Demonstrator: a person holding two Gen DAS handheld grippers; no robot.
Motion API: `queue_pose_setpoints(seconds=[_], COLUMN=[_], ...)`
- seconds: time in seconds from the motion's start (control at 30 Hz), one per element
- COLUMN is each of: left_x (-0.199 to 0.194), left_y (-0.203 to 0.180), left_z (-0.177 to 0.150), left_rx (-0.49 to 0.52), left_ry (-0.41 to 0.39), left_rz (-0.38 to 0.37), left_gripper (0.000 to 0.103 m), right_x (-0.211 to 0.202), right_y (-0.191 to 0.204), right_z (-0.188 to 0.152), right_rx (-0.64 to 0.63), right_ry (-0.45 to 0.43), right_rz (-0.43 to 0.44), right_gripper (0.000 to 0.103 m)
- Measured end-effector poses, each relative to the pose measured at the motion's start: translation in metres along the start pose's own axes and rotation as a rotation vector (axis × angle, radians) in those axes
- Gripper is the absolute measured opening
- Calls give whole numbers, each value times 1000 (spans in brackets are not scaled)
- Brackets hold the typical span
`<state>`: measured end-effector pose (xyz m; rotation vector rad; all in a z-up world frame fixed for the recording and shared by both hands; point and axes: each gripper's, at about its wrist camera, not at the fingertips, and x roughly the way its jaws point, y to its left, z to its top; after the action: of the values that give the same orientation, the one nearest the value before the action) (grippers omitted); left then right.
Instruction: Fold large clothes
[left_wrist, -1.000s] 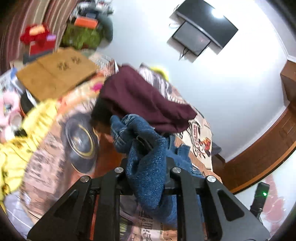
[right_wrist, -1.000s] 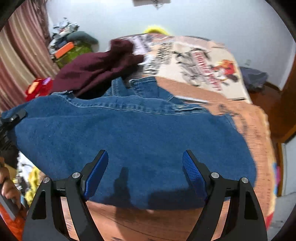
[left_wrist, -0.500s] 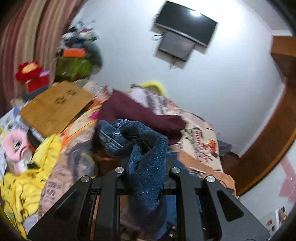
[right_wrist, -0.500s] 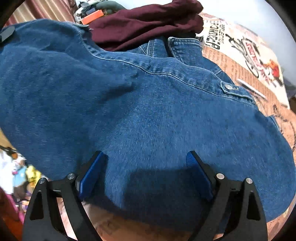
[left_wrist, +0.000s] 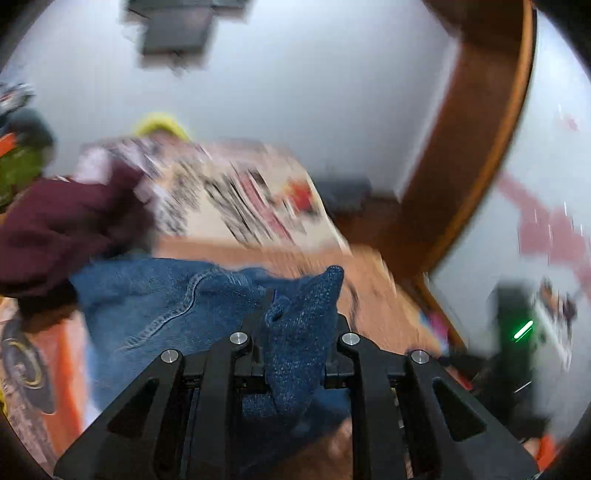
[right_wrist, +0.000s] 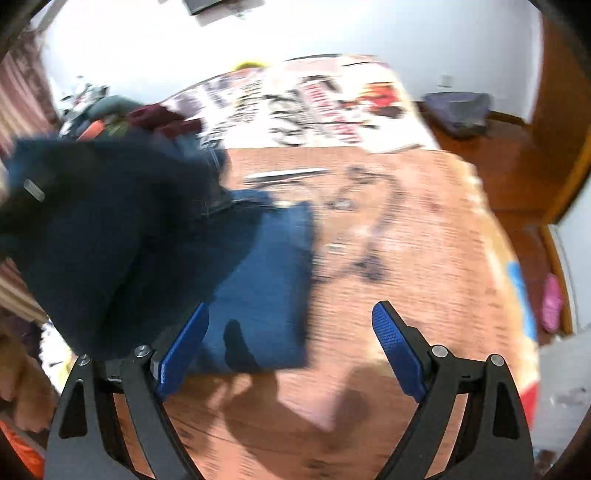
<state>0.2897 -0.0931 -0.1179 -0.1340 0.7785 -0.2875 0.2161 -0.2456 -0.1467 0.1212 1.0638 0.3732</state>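
Left wrist view: left gripper (left_wrist: 295, 332) stays clamped on the denim jacket (left_wrist: 155, 306), now swung across; right gripper (right_wrist: 290, 339), spread, holds nothing. Fold is progressing.

Black angular claw (right_wrist: 290, 345) frames, silver screws, ribbed blue pads (right_wrist: 395, 349)

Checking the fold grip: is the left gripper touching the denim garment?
Touching. The left wrist view shows a bunch of the denim garment pinched between the left gripper fingers, with cloth sticking out above and below them.
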Motion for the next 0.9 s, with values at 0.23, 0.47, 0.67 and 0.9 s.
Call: queue_pose_setpoints(seconds=[0.23, 0.47, 0.67, 0.9], left_x=[28, -14, -51, -58], left_y=[-10, -13, 34, 104], left_z=[-23, -16, -18, -47], left_rx=[27, 112, 44, -3], left_ry=[165, 118, 59, 110], left_rz=[-80, -63, -12, 198], left_gripper=[27, 51, 60, 61], right_x=[-19, -35, -36, 2], right_y=[-23, -11, 14, 42], right_z=[-13, -10, 1, 16], right_rx=[20, -18, -33, -9], right_ry=[2, -20, -2, 100], right_rz=[-23, 35, 211, 310], right_gripper=[88, 88, 88, 88])
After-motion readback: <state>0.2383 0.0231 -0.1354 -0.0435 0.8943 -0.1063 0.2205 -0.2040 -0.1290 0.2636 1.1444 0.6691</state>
